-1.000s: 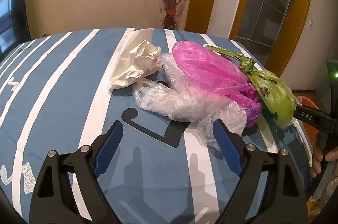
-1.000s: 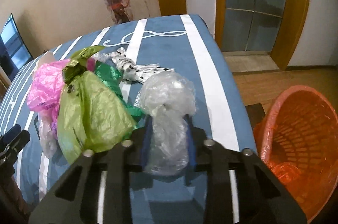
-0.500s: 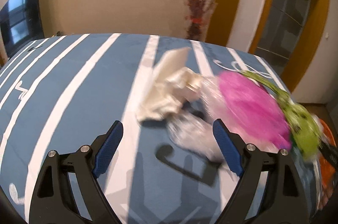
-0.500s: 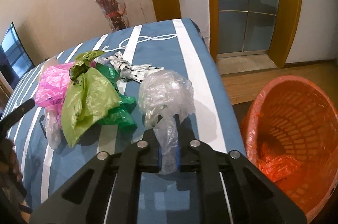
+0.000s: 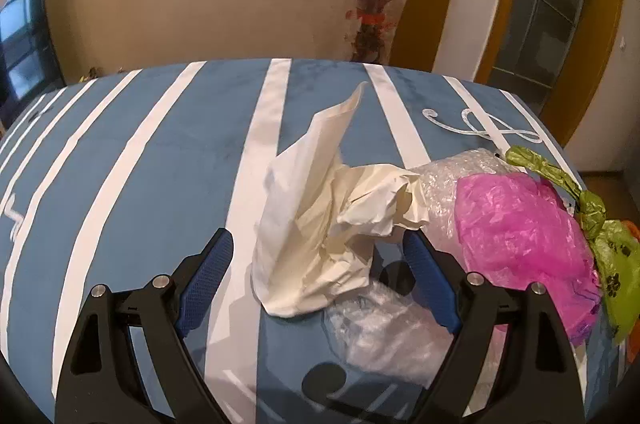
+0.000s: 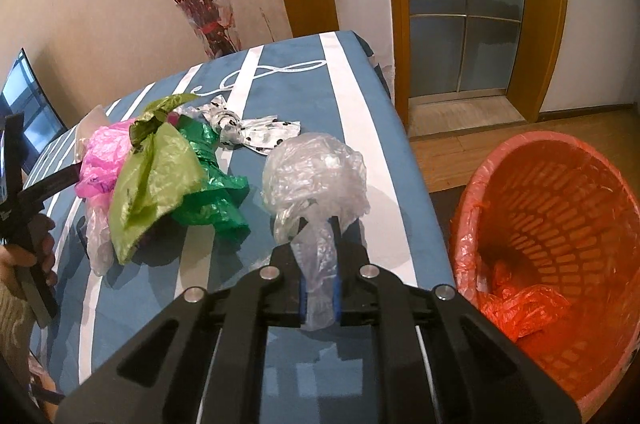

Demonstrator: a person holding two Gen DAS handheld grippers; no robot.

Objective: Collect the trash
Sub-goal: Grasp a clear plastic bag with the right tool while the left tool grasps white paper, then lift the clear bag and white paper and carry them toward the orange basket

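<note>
A crumpled cream paper (image 5: 312,224) lies on the blue striped tablecloth (image 5: 168,151), between the fingers of my left gripper (image 5: 320,264), which is open and apart from it. A clear plastic bag (image 5: 384,336) sits just below it, with a pink bag (image 5: 520,236) and a light green bag (image 5: 612,264) to the right. My right gripper (image 6: 319,224) is shut on the neck of another clear plastic bag (image 6: 316,175) near the table's right edge. The orange basket (image 6: 500,163) stands on the floor to the right, with orange plastic inside.
In the right wrist view, a dark green bag (image 6: 212,191) and a white spotted bag (image 6: 256,133) lie beside the light green bag (image 6: 156,175). A hand (image 6: 24,252) holds the left gripper at the far left. A vase of red branches (image 6: 212,23) stands behind the table.
My left gripper has slid left along the table, so the cream paper now sits between its fingers. My right gripper has closed on the clear bag's neck.
</note>
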